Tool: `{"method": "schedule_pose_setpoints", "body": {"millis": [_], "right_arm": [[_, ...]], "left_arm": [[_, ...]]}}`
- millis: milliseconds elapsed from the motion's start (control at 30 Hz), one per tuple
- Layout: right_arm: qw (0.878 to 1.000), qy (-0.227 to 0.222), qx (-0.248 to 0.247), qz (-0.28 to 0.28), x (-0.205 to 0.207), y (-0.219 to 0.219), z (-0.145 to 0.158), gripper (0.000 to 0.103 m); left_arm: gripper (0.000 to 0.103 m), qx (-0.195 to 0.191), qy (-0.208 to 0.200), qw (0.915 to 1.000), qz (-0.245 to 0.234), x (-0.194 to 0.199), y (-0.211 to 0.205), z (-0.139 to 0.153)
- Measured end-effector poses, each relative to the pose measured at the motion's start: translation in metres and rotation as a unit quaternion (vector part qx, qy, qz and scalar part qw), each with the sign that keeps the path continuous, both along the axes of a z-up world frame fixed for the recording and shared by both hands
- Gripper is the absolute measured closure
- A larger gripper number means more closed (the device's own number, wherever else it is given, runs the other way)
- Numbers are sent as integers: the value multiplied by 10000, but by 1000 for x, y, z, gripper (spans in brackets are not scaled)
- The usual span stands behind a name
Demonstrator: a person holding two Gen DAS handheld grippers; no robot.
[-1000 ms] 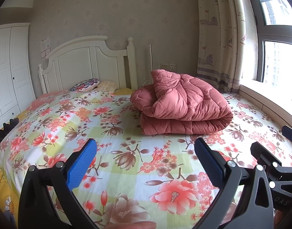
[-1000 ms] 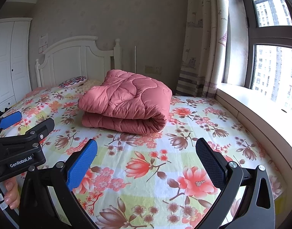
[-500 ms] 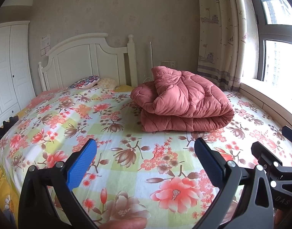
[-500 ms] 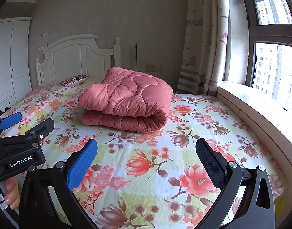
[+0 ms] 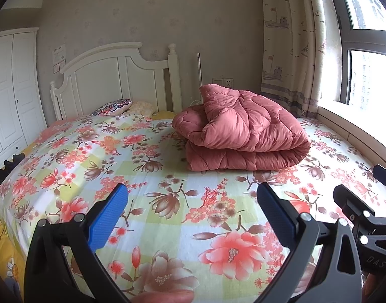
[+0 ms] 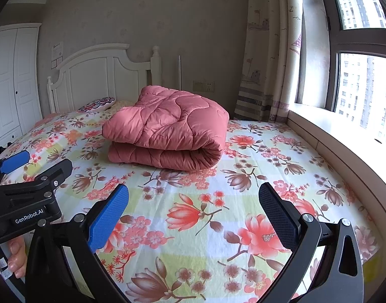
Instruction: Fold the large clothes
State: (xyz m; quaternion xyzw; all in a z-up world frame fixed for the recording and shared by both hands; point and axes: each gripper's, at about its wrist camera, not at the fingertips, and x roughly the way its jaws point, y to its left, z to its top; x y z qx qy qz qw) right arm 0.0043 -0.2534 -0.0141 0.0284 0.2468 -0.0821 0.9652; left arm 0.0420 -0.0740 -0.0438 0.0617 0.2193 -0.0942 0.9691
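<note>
Left gripper [image 5: 191,210] and right gripper [image 6: 193,209] level, spread wide, folded quilt [image 6: 167,128] ahead

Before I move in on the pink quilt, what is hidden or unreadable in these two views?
- Pink quilt: its far side and underside are hidden by its own bulk in both views.
- Pillows: partly cut off behind the quilt in the right wrist view.
- Wall notice: too small to read.
- Bed: near edge blocked by the left gripper and right gripper, both with jaws apart.
</note>
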Motion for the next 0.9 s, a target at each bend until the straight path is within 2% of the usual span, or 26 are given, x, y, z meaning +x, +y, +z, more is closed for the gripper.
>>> {"method": "schedule_pose_setpoints", "body": {"millis": [433, 500, 633, 667, 767, 900], "right_arm": [[10000, 72, 66, -4, 4, -1, -4, 4], [9999, 113, 98, -5, 6, -1, -6, 4], [9997, 212, 123, 17, 12, -2, -11, 4], [9996, 242, 132, 14, 14, -3, -12, 4], [9993, 317, 214, -39, 20, -13, -14, 4], [9985, 274, 432, -205, 28, -52, -2, 4]], "left_arm": [[2, -49, -84, 9999, 47, 1, 7, 0], [2, -124, -82, 9999, -62, 1, 8, -1], [2, -143, -535, 9984, -102, -7, 7, -2], [2, -103, -530, 9984, -196, -5, 6, -3], [2, -60, -81, 9996, -279, 11, 6, -11], [2, -201, 516, 9983, -184, 39, 20, -25]]}}
